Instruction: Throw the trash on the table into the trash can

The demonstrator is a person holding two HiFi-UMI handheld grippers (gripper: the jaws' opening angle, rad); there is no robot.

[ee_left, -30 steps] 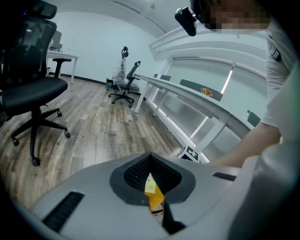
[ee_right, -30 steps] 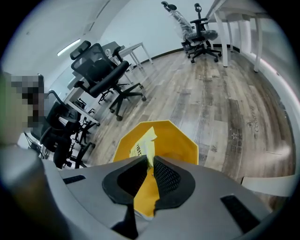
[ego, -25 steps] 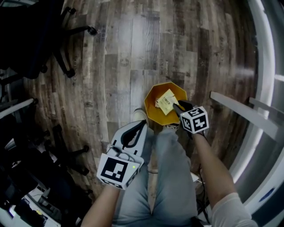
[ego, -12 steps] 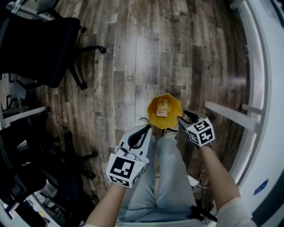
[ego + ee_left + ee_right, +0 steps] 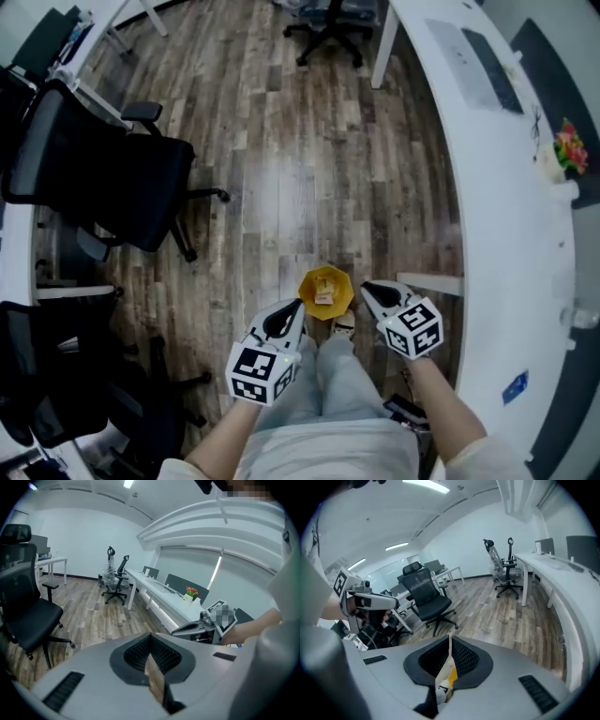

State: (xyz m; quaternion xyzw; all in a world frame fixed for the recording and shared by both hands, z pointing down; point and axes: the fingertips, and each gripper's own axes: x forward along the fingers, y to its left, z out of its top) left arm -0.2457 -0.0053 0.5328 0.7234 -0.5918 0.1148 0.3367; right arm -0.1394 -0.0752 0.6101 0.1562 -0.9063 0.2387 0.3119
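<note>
Trash in can; both grippers raised, nothing held.
The yellow trash can point(image 5: 336, 279) stands on the wood floor point(image 5: 309, 141) just ahead of the person's legs, with crumpled paper trash point(image 5: 324, 296) lying inside it. Left gripper point(image 5: 297, 307) and right gripper point(image 5: 367, 289) flank the can from above. Left fingers are pressed together on nothing; right fingers have just closed, also on nothing. The white curved bench point(image 5: 487, 187) runs along the right, a black office chair point(image 5: 112, 183) stands at left.
</note>
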